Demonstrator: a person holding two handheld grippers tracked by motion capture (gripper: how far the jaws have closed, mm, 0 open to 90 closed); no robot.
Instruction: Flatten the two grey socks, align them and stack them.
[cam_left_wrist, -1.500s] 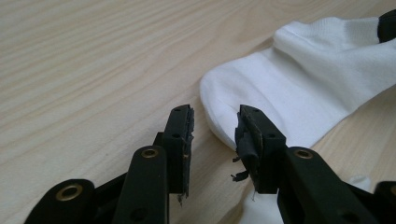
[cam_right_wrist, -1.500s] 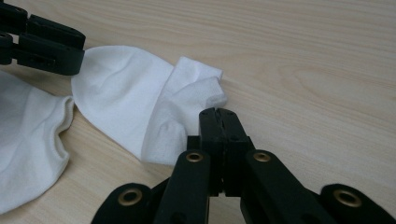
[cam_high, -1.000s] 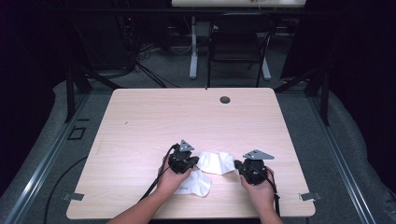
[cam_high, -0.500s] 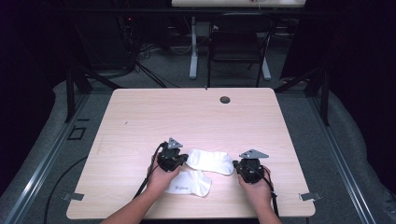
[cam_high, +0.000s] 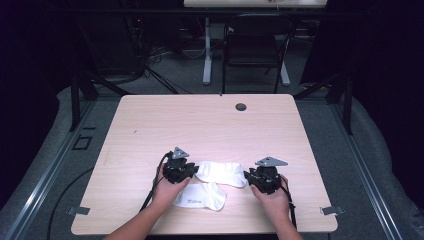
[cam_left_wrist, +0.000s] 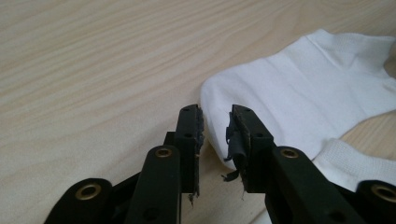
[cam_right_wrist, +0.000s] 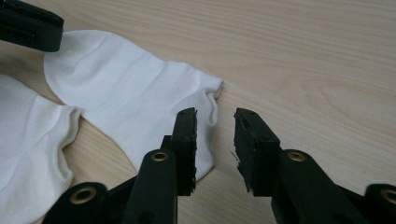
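A white sock (cam_high: 220, 172) lies spread flat across the wooden table (cam_high: 200, 125) between my two grippers. My left gripper (cam_high: 189, 171) stands at one end of it; its jaws have just been opening, and the sock's rounded end (cam_left_wrist: 299, 93) lies loose in the gap of the left gripper (cam_left_wrist: 215, 116). My right gripper (cam_high: 250, 177) is at the other end; its jaws have also just been opening, and the sock's edge (cam_right_wrist: 140, 102) sits under the right gripper (cam_right_wrist: 215, 116), unpinched. A second white sock (cam_high: 200, 196) lies nearer the front edge.
A small black round fitting (cam_high: 241, 106) sits near the table's far edge. A dark chair (cam_high: 255, 50) and a table leg stand on the floor behind. The second sock (cam_right_wrist: 28, 154) lies just left of the first in the right gripper view.
The sock was bunched between the grippers, then my left gripper pulled away leftward and drew it out flat. Both grippers have since let go and it rests on the table.
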